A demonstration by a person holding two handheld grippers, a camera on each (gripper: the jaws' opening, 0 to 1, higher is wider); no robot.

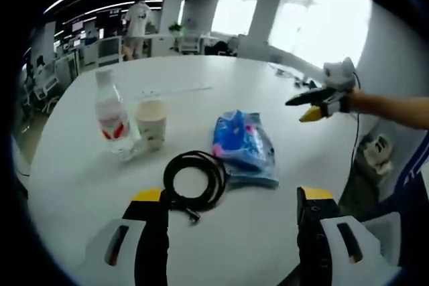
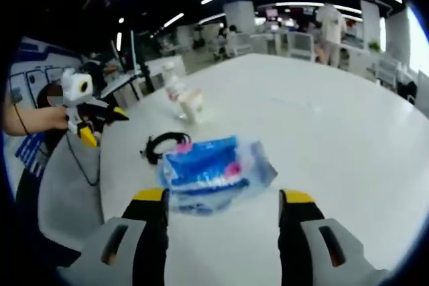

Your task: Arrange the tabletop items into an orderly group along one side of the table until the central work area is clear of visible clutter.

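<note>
Showing bottle (image 1: 112,120) w/ red label, unreadable

A white counter (image 1: 268,118) is carrying a blue plastic packet (image 1: 243,147) splashed with pink, a coiled black cable (image 1: 194,179), a cream paper cup (image 1: 151,122) and a clear bottle (image 1: 112,117) wearing a white cap and what is looking like a red-and-white label. The left tongs (image 1: 231,232) are showing black jaws tipped yellow on grey-white bodies; the right tongs (image 2: 222,232) are showing the same black, yellow and grey-white scheme.
</note>
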